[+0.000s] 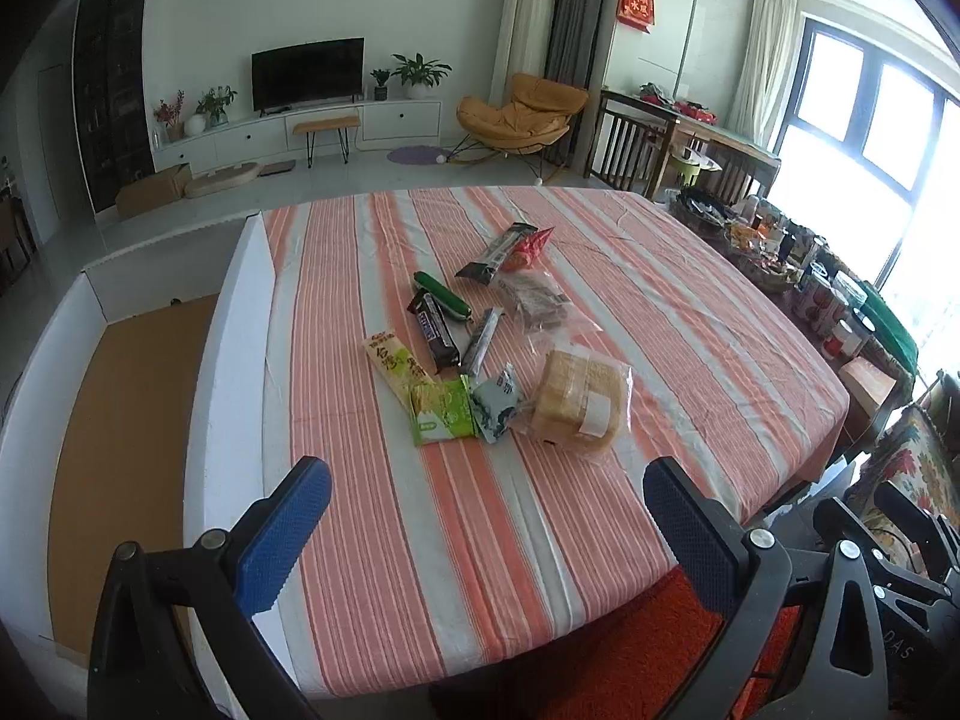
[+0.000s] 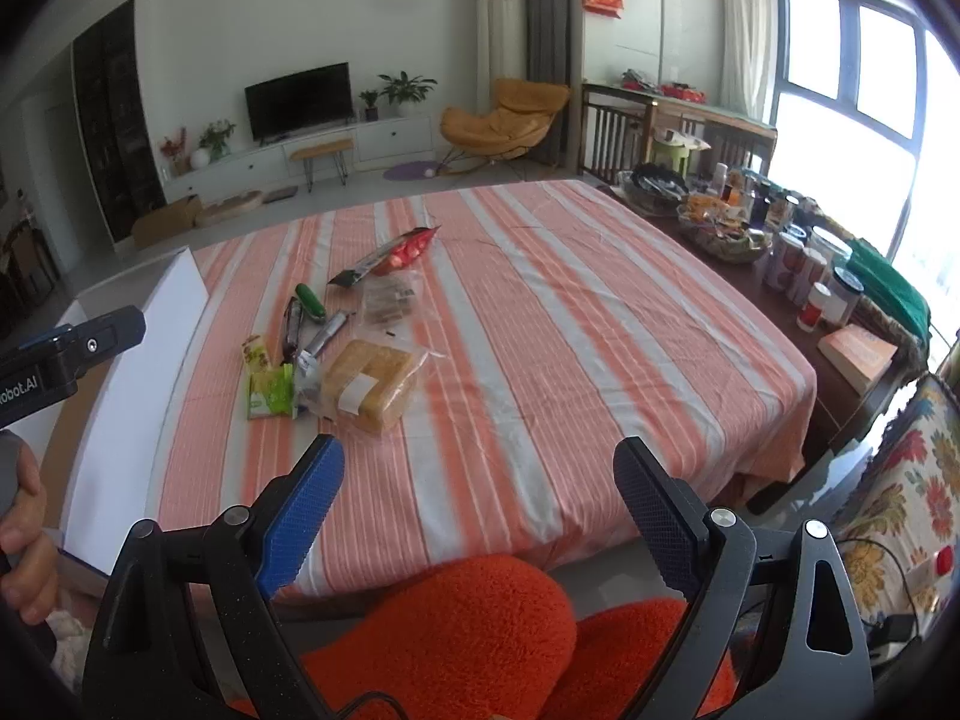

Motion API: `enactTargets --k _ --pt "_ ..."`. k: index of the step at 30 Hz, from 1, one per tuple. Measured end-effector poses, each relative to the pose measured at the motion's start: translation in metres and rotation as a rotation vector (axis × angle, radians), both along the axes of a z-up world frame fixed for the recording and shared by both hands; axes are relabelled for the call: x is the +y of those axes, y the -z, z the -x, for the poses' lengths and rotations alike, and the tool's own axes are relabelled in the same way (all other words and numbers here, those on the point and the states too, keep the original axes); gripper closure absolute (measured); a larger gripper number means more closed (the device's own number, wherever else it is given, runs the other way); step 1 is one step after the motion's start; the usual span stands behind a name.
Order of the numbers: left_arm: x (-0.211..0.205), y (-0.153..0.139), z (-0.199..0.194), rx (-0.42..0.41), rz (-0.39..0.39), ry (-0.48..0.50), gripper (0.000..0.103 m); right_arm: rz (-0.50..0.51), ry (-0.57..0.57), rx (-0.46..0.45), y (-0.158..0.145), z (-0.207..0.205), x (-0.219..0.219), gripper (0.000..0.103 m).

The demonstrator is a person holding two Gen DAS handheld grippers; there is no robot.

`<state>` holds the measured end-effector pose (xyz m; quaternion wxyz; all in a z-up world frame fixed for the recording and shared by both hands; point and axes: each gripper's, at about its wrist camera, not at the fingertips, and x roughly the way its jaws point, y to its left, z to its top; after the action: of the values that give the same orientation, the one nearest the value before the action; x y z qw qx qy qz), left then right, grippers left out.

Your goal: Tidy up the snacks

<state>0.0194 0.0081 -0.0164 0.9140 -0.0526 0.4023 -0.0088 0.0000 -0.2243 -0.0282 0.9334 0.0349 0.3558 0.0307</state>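
Left gripper (image 1: pixel 486 516): jaws wide apart, nothing between them, held above the near edge of the table (image 1: pixel 720 324). Right gripper (image 2: pixel 480 504): jaws also wide, holding nothing, above the near edge over an orange fuzzy cushion (image 2: pixel 456 630).

Table covered by an orange-and-white striped cloth. Snacks lie in a loose cluster left of the table's centre, at about 12 o'clock from the left gripper and 11 o'clock from the right gripper, well apart from both.

Cluster contents, left wrist view:
- bagged bread loaf (image 1: pixel 579 405), nearest, at the cluster's 4 o'clock
- green packet (image 1: pixel 443 411), just beside a grey-green packet (image 1: pixel 497 403) that touches the bread bag
- yellow packet (image 1: pixel 393 363) at 8 o'clock, overlapped by the green packet
- dark chocolate bar (image 1: pixel 435 330), silver stick pack (image 1: pixel 481 341) beside it
- green tube-shaped pack (image 1: pixel 442 296)
- clear bag of brown pieces (image 1: pixel 537 300)
- red bag (image 1: pixel 528 249) with a long dark pack (image 1: pixel 495 255) lying against it, farthest, at 12 o'clock

A white box (image 1: pixel 144 396) with a brown floor stands against the table's left edge, at 9 o'clock from the cluster. In the right wrist view a person's hand (image 2: pixel 24 534) grips the left tool's handle at 9 o'clock.
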Motion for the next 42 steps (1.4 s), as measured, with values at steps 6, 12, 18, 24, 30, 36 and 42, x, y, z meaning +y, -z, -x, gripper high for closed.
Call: enactTargets --k 6,12,18,24,30,36,42 --pt "-0.015 0.009 0.016 -0.015 -0.07 0.013 0.0 -0.043 -0.029 0.056 0.023 0.004 0.013 0.01" --pt "-0.021 0.004 0.025 -0.048 -0.099 0.036 0.0 0.018 -0.015 -0.035 0.007 0.015 0.02 0.01" --pt "-0.018 0.01 0.022 -0.017 -0.074 0.032 0.0 0.002 -0.015 -0.012 0.01 0.015 0.018 0.01" --pt "-0.018 0.013 0.023 -0.022 -0.119 0.003 0.0 0.018 -0.028 -0.022 0.01 0.016 0.024 0.01" --pt "-0.019 0.02 0.021 0.004 -0.134 -0.004 0.0 0.01 -0.014 -0.014 0.013 0.014 0.024 0.01" --pt "-0.023 0.019 0.025 -0.013 -0.153 0.004 0.0 0.004 0.012 -0.02 0.012 0.013 0.019 0.01" --pt "-0.019 0.024 0.023 -0.001 -0.14 0.004 0.0 0.028 0.013 -0.018 0.013 0.012 0.021 0.01"
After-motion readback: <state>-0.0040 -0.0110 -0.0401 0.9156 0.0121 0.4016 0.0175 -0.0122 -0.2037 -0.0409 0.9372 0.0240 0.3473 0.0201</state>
